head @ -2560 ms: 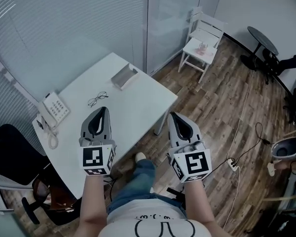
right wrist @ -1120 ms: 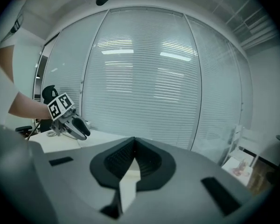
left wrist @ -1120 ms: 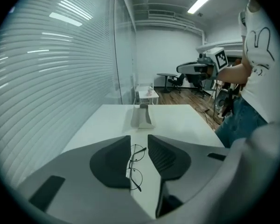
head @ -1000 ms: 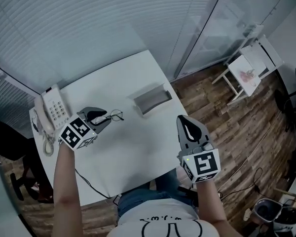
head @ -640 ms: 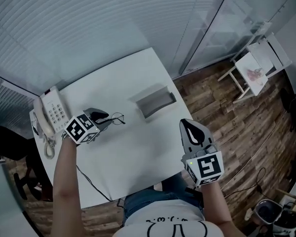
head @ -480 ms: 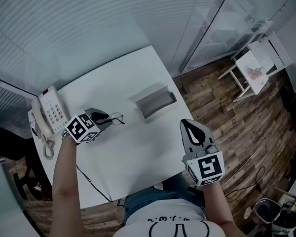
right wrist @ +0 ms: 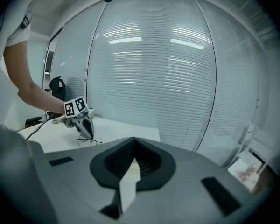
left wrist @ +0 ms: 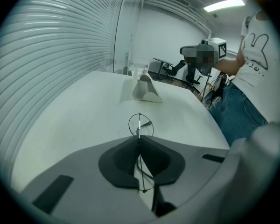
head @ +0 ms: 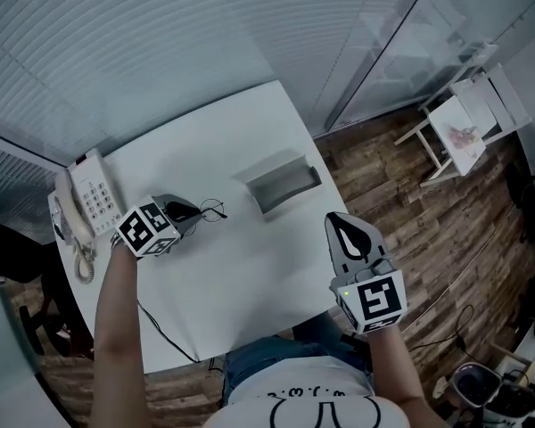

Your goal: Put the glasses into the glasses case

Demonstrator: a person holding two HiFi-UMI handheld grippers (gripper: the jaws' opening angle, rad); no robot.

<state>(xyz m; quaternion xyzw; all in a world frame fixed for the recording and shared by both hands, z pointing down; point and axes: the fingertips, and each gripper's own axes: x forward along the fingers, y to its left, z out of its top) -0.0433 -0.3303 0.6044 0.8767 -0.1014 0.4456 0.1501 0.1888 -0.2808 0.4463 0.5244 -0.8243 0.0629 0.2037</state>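
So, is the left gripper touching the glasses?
Touching. In the left gripper view the left gripper has just closed its jaws on the glasses frame; one lens pokes out ahead.

The left tool (left wrist: 139, 137) has its dark jaws just closed together on thin black wire-rimmed glasses (left wrist: 141, 124) — one round lens sticks out past the tips, and the wire frame runs back between the pads. They sit low over a white worktop (left wrist: 79, 113). Farther along it stands a pale grey open glasses case (left wrist: 144, 90), well apart. Slatted blinds (left wrist: 51, 55) fill the left side — a person's white T-shirt (left wrist: 260, 66) and blue jeans (left wrist: 238, 111) the right.
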